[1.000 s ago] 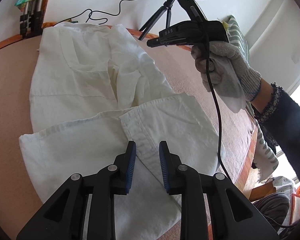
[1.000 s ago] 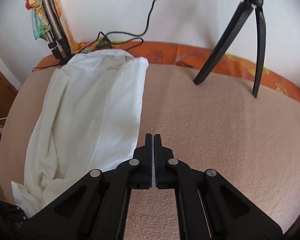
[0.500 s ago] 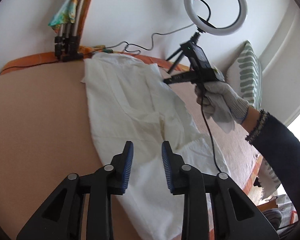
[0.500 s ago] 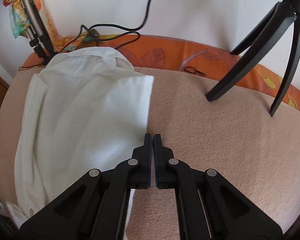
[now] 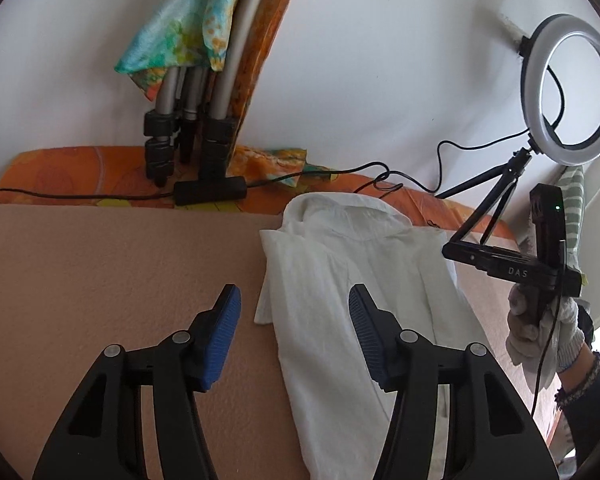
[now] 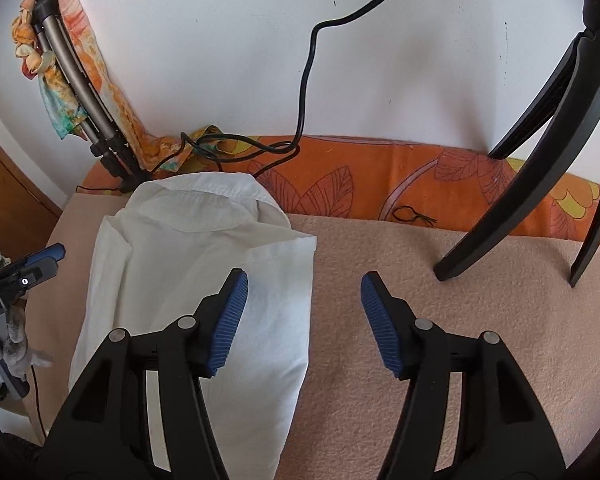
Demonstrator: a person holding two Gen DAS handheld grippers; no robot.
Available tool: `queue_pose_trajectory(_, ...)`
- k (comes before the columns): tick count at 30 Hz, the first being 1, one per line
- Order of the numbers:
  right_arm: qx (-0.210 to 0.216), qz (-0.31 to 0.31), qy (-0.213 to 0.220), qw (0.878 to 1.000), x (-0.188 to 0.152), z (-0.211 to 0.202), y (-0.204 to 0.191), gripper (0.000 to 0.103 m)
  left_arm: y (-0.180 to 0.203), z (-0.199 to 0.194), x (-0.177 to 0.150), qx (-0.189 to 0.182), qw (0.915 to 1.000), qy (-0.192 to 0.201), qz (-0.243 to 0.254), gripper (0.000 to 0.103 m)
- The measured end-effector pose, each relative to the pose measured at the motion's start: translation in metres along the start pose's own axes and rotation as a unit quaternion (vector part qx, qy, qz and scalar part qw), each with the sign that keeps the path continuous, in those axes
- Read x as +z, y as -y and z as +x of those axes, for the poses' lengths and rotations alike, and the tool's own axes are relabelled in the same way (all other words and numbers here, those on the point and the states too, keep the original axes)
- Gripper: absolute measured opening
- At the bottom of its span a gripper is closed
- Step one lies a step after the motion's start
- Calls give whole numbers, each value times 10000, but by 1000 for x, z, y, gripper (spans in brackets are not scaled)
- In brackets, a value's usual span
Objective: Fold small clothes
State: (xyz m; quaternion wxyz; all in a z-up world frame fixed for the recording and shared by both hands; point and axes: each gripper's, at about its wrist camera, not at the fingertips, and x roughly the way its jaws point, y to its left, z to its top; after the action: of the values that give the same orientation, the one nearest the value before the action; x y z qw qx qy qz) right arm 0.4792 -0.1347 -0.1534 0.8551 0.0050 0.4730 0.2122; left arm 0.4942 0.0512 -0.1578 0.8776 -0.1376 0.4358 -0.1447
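A white shirt (image 5: 352, 280) lies folded lengthwise on the beige blanket (image 5: 99, 280), collar toward the wall. It also shows in the right wrist view (image 6: 187, 264). My left gripper (image 5: 293, 320) is open and empty, straddling the shirt's left edge near the shoulder. My right gripper (image 6: 304, 304) is open and empty, straddling the shirt's right edge near the other shoulder. In the left wrist view the right gripper (image 5: 500, 264) hovers beside the shirt in a gloved hand. The left gripper (image 6: 23, 272) shows at the right wrist view's left edge.
A ring light (image 5: 568, 84) on a black tripod (image 6: 560, 120) stands on the bed at the right. A folded metal stand with a colourful scarf (image 5: 187, 80) leans on the wall. Black cables (image 5: 340, 176) lie along the orange sheet (image 6: 380, 176).
Both grippers opened wide; the right was shut before. Both moved toward the collar end of the shirt, each now over one side edge.
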Motion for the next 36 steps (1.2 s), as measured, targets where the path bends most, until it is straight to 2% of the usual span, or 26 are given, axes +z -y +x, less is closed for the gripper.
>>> queue_pose_trajectory(1, 23, 44, 18, 10000, 1, 2, 3, 57, -2, 12, 4, 64, 9999, -102, -51, 56)
queue_pose_trajectory(2, 73, 92, 25, 9999, 1, 2, 5, 48, -5, 20, 5, 183, 9997, -83, -112, 56)
queue_pose_trajectory(3, 95, 122, 0, 9999, 2, 4, 8, 45, -5, 26, 6, 237, 9997, -74, -75, 56)
queue_pose_trajectory(5, 120, 133, -93, 9998, 3, 13, 11, 37, -4, 42, 11, 258, 9992, -298, 75, 56)
queue_pose_trajectory(7, 43, 9, -233, 9997, 2, 23, 10, 36, -2, 52, 14, 221, 9983, -462, 282, 56)
queue_pose_trajectory(9, 72, -242, -179, 9995, 4, 26, 5, 36, 7, 59, 19, 541, 9944, -516, 741, 56)
queue_pose_trajectory(11, 177, -199, -154, 9995, 7, 29, 6, 36, 9, 63, 22, 643, 9929, -504, 862, 55)
queue_pose_trajectory(12, 237, -140, -149, 9995, 8, 30, 7, 36, 11, 64, 23, 695, 9922, -491, 909, 44)
queue_pose_trajectory(13, 234, -147, -143, 9995, 9, 30, 6, 31, 11, 64, 23, 736, 9921, -433, 917, 22)
queue_pose_trajectory(14, 256, -230, -185, 9992, 9, 32, 4, 16, 10, 64, 23, 657, 9933, -440, 846, 14)
queue_pose_trajectory(16, 129, -396, -237, 9989, 9, 33, -2, 14, 11, 66, 24, 667, 9936, -423, 807, 6)
queue_pose_trajectory(18, -109, -589, -294, 9978, 10, 35, -11, 14, 23, 70, 26, 909, 9857, -523, 1319, 4)
queue_pose_trajectory(20, -480, -974, -458, 9930, 12, 38, -27, 6, 30, 70, 30, 1017, 9811, -642, 1517, 2)
queue_pose_trajectory(22, -751, -1392, -494, 9862, 15, 33, -44, 4, 36, 62, 33, 1035, 9803, -571, 1583, 2)
queue_pose_trajectory(25, -817, -1403, -303, 9863, 23, 14, -52, 4, 41, 42, 38, 916, 9844, -342, 1465, 1)
queue_pose_trajectory(31, -650, -1250, 73, 9900, 28, -40, -54, 3, 60, -15, 37, 731, 9863, 107, 1472, 1)
queue_pose_trajectory(36, -406, -1111, 409, 9921, 16, -98, -55, 3, 85, -67, 30, 642, 9827, 467, 1673, 1)
